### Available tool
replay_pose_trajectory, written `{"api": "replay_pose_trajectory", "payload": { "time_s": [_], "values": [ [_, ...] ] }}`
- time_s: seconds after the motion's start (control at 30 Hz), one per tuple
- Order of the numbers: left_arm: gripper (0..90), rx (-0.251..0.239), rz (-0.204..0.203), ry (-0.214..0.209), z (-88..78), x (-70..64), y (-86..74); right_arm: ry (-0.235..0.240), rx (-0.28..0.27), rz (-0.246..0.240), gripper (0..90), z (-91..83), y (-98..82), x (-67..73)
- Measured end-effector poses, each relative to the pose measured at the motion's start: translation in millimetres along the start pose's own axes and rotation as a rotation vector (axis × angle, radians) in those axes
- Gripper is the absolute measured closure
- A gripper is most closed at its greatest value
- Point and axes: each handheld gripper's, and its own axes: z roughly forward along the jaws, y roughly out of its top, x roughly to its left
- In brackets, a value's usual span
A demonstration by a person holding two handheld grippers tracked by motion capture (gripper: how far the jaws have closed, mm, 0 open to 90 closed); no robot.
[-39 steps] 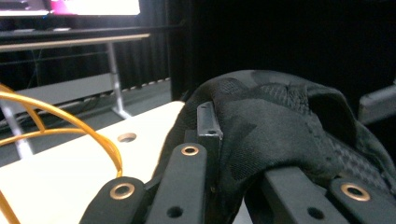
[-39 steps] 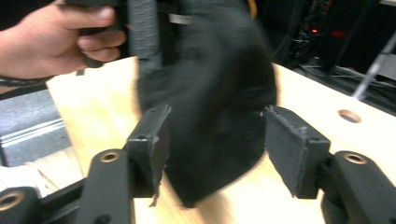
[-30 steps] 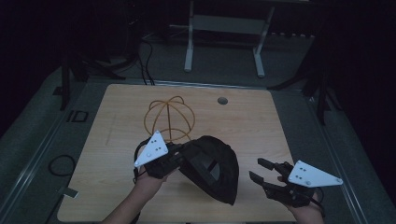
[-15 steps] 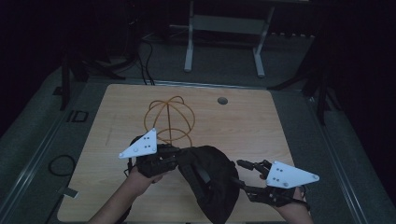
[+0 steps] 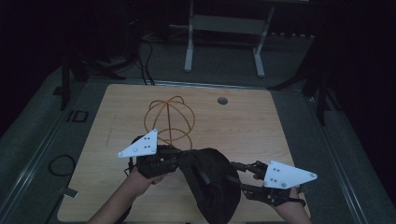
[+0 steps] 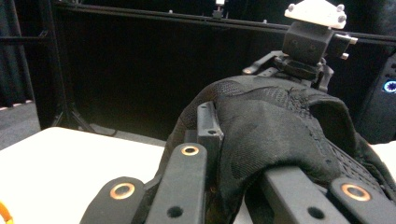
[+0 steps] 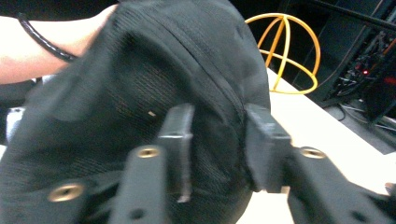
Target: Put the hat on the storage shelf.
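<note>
Cap: a black mesh fabric cap (image 5: 212, 179) sits at the near middle of the light wooden table (image 5: 261, 126), between the two grippers.
Left gripper: the left gripper (image 5: 175, 157) has its jaws closed on the cap's fabric edge, seen close in the left gripper view (image 6: 261, 140).
Right gripper: the right gripper (image 5: 238, 175) has its jaws partly apart, straddling a fold of the cap (image 7: 154, 93); whether they pinch it I cannot tell.
Frame: an orange wire sphere-shaped frame (image 5: 170, 120) stands behind the cap, empty inside, apart from it.
</note>
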Motion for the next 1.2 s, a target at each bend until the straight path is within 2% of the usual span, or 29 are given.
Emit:
{"api": "replay_pose_trajectory", "payload": {
  "time_s": [0.17, 0.23, 0.43, 0.57, 0.73, 0.83, 0.93, 0.97, 1.03, 1.07, 1.13, 1.2],
  "values": [
    [88.2, 0.004, -0.006, 0.005, 0.3, 1.1, 0.1, 0.017, 0.024, -0.006, 83.9, 3.7, -1.5, 1.8],
    [88.2, 0.016, 0.0, 0.012, 0.3, 1.7, -0.2, 0.018, 0.028, -0.002, 87.2, 5.0, -1.9, 1.8],
    [88.0, 0.043, 0.012, 0.037, -0.5, 3.2, -0.5, 0.026, 0.002, 0.027, 88.3, 2.8, -2.6, -1.3],
    [87.7, 0.07, 0.035, 0.087, 0.3, 3.4, 0.0, 0.033, -0.016, 0.052, 88.6, 0.7, -2.0, -3.9],
    [86.7, 0.087, 0.055, 0.103, 1.3, 2.3, 1.1, 0.038, -0.032, 0.064, 88.7, -1.7, -0.7, -5.7],
    [80.8, 0.1, 0.06, 0.117, 1.2, 2.6, 2.4, 0.045, -0.048, 0.071, 88.7, -5.1, 0.4, -6.4],
    [71.6, 0.122, 0.065, 0.168, 1.3, 2.0, 2.9, 0.031, -0.058, 0.071, 88.6, -8.8, 1.6, -7.4],
    [68.8, 0.122, 0.065, 0.168, 1.3, 2.0, 2.9, 0.026, -0.061, 0.077, 88.6, -10.2, 1.8, -8.0],
    [64.0, 0.143, 0.067, 0.214, 0.8, 0.8, 3.1, 0.01, -0.063, 0.085, 88.7, -13.3, 2.2, -9.8],
    [60.8, 0.143, 0.067, 0.214, 0.8, 0.8, 3.1, 0.01, -0.063, 0.085, 88.7, -13.3, 2.2, -9.8],
    [60.5, 0.154, 0.084, 0.243, -0.3, -1.1, 2.9, -0.008, -0.079, 0.102, 88.6, -19.2, 1.8, -12.9],
    [58.0, 0.162, 0.094, 0.248, -1.9, -2.5, 2.9, -0.022, -0.091, 0.11, 88.6, -23.5, 1.4, -15.3]
  ]
}}
